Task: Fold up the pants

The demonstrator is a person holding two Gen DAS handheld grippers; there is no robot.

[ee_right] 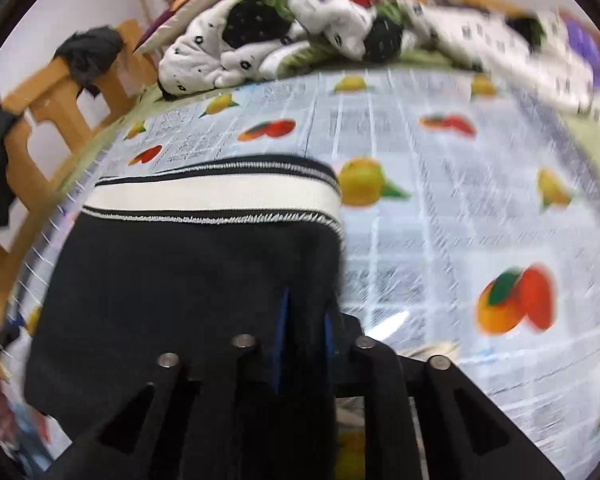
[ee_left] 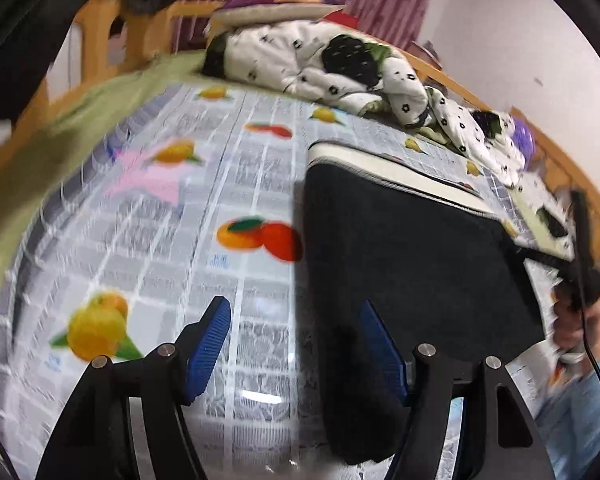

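Note:
The black pants (ee_left: 412,264) lie folded on the fruit-print sheet, white striped waistband (ee_left: 384,168) at the far end. My left gripper (ee_left: 296,324) is open, its blue pads apart over the pants' left edge, holding nothing. In the right wrist view the pants (ee_right: 188,280) fill the lower left, waistband (ee_right: 216,196) across the top. My right gripper (ee_right: 306,320) is shut on the pants' right edge, the black cloth pinched between its blue pads. The right gripper also shows in the left wrist view (ee_left: 580,256), held by a hand.
A crumpled white quilt with black flowers (ee_left: 340,68) lies along the far side of the bed. A wooden bed frame (ee_right: 48,120) with dark clothes hung on it stands at the left. A pink star patch (ee_left: 152,176) is on the sheet.

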